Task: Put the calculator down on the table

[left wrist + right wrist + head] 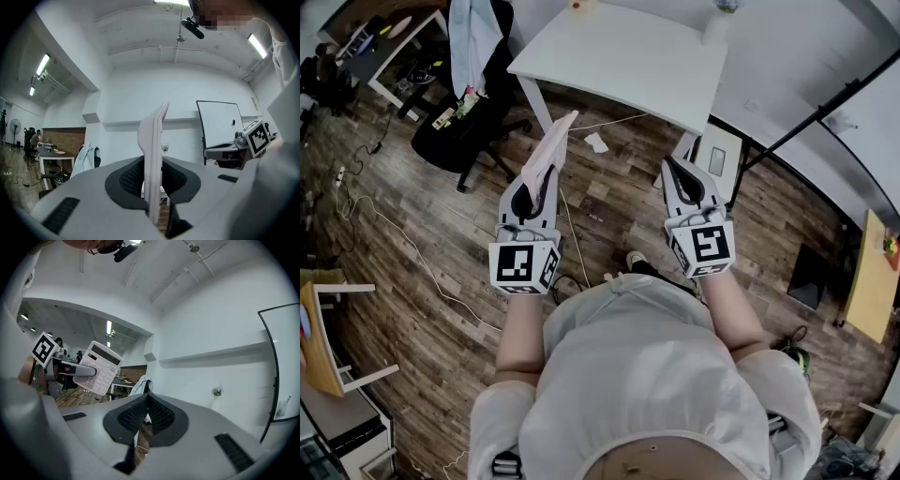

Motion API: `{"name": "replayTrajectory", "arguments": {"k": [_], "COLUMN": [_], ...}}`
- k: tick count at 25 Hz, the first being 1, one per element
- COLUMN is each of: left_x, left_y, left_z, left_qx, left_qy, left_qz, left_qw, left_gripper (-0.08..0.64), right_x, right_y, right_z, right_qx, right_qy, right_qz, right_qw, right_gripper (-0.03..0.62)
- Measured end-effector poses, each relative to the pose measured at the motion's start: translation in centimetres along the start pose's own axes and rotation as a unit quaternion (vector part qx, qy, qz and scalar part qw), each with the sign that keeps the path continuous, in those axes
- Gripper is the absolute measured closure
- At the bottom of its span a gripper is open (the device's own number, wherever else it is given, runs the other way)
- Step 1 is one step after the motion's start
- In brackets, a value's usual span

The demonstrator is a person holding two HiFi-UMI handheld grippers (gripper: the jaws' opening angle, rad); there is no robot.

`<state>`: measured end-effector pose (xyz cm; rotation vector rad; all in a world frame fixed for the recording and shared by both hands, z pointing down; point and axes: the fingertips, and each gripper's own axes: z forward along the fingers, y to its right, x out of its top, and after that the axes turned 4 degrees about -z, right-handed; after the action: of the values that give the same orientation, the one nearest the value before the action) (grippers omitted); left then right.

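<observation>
A pale pink-white calculator [549,152] stands on edge in my left gripper [536,187], whose jaws are shut on its lower end. In the left gripper view the calculator [153,154] rises edge-on between the dark pads. From the right gripper view the calculator [99,367] shows its keys and display at the left, held in the other gripper. My right gripper [684,178] is level beside it, jaws shut with nothing between them [147,405]. The white table [623,58] lies ahead of both grippers, beyond the calculator's tip.
A black office chair [464,127] with a light garment stands left of the table. Cables [403,239] trail over the wooden floor. A whiteboard frame [806,117] and its black legs stand at the right. A wooden stool [323,342] sits at the lower left.
</observation>
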<state>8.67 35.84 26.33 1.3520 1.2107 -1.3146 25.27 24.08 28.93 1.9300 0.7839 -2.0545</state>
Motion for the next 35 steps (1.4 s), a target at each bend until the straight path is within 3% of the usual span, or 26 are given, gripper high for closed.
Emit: {"name": "replayTrajectory", "arguments": {"k": [20,28,35], "left_x": [0.3,-1.2,-2.4], "left_y": [-2.3,-6.2,-10.7], "left_z": [-1.2,0.2,6.8], "left_qx": [0.002,0.029,0.063], "left_qy": [0.008,0.001,-0.007], "left_qz": [-0.009,-0.016,-0.020], "left_qw": [0.9999,0.9995,0.9978], "left_gripper": [0.477,0.477,0.477], "right_x": [-0.5,-2.2,-4.3], "right_y": [-0.9,-1.8,0.6], "right_z": [1.5,6.7,15.8], "right_qx": [-0.019,0.010,0.044], "right_qy": [-0.011,-0.019,-0.022], "right_qz": [0.018,0.017,0.023], "right_qw": [1.000,1.000,0.999], "right_gripper": [0.586,0.586,0.586]}}
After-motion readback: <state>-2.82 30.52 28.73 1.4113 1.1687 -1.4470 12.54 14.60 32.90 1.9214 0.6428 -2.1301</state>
